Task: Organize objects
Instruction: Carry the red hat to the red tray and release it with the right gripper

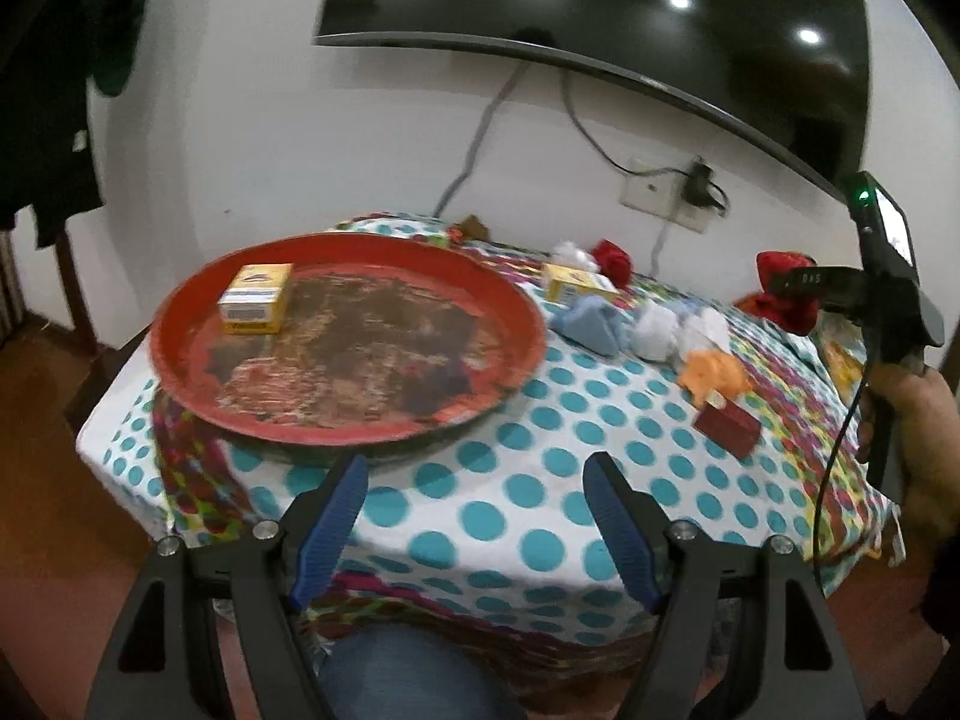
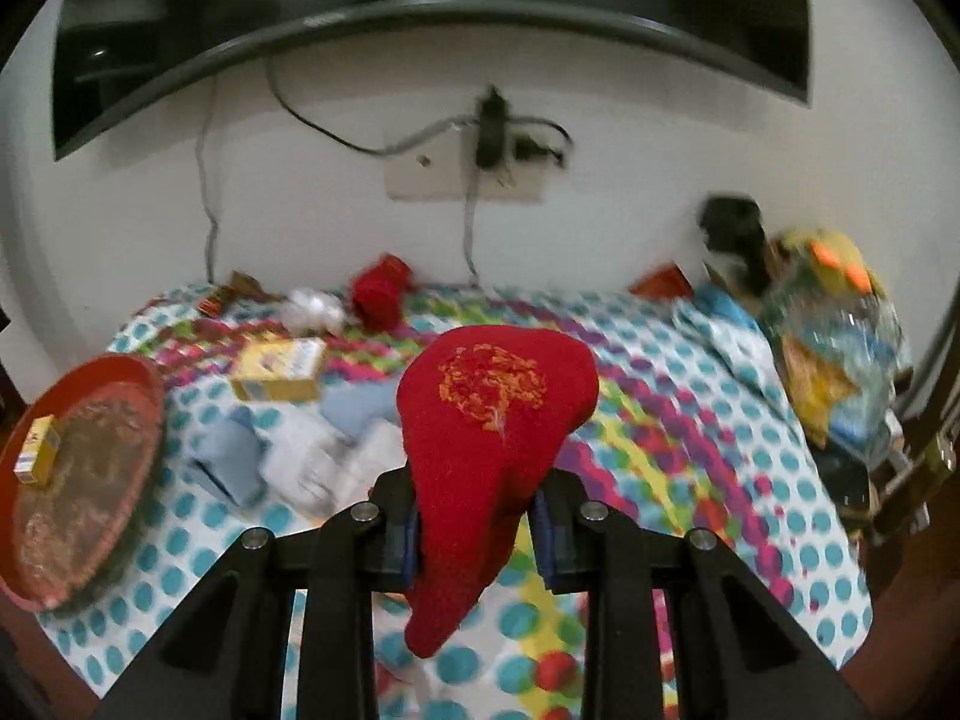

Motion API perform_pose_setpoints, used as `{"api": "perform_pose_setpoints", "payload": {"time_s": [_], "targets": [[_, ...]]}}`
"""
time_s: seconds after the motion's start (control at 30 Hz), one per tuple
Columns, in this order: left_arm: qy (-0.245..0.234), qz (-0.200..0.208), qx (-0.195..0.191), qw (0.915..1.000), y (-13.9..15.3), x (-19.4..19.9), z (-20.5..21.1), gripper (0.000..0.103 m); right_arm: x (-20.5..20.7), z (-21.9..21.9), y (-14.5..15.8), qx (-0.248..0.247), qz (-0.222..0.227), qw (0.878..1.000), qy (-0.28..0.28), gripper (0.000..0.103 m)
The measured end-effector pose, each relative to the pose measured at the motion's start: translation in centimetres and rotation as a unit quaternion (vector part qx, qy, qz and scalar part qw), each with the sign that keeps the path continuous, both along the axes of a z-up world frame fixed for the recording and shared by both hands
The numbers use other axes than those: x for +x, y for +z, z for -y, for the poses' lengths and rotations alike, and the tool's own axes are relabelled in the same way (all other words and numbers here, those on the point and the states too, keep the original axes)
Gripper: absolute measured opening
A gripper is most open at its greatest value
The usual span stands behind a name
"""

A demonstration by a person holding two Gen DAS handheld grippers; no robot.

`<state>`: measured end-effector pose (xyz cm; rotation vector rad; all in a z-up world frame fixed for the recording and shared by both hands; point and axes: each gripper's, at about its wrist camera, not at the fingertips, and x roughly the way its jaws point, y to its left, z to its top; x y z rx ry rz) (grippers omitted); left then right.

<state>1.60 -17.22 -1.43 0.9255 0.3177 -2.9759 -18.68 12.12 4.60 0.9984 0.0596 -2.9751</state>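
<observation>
A round red tray (image 1: 180, 324) sits on the left of the polka-dot table, also seen in the right wrist view (image 2: 144, 384). A yellow box (image 1: 255, 298) lies in it. My left gripper (image 1: 477, 480) is open and empty, in front of the tray's near rim. My right gripper (image 2: 474, 516) is shut on a red cloth pouch (image 2: 492, 414) with orange embroidery, held above the table's middle; it shows at the right of the left wrist view (image 1: 786, 294). A second yellow box (image 1: 573, 285) (image 2: 279, 372) lies on the cloth.
Blue (image 1: 591, 324), white (image 1: 657, 330) and orange (image 1: 714, 375) cloth pieces and a dark red block (image 1: 726, 423) lie right of the tray. Another red cloth (image 2: 378, 294) lies at the back. A heap of bags (image 2: 834, 348) sits at the right edge. A wall socket (image 2: 468, 174) is behind.
</observation>
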Motion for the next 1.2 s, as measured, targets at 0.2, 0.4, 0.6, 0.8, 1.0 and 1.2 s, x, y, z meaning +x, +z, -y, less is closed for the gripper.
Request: {"api": "perform_pose_setpoints", "payload": {"time_s": [0.2, 0.4, 0.6, 0.8, 1.0, 1.2], "targets": [[0.063, 0.001, 0.033, 0.9975, 0.1, 0.4, 4.0, 0.077, -0.7, 6.1, 2.0, 0.0, -0.008, 0.999, 0.052, 0.026], [0.124, -0.06, 0.04, 0.9897, 2.1, 3.3, 7.5, 0.076, -1.5, 12.5, 2.4, -0.006, 0.0, 0.995, 0.1, 0.026], [0.158, -0.072, 0.01, 0.9848, 2.7, 3.6, 8.8, 0.076, -1.7, 19.5, 2.1, 0.005, 0.008, 0.988, 0.154, 0.026], [0.15, -0.071, 0.004, 0.9861, 2.6, 3.3, 8.9, 0.076, -1.9, 25.8, 0.4, 0.03, 0.025, 0.979, 0.199, 0.026], [0.159, -0.07, 0.016, 0.9846, 2.3, 3.1, 10.1, 0.076, -2.9, 30.3, -1.6, 0.046, 0.048, 0.971, 0.228, 0.026], [0.18, -0.076, 0.029, 0.9803, 2.1, 3.3, 11.5, 0.076, -4.0, 34.2, -3.8, 0.04, 0.082, 0.962, 0.259, 0.026]]}}
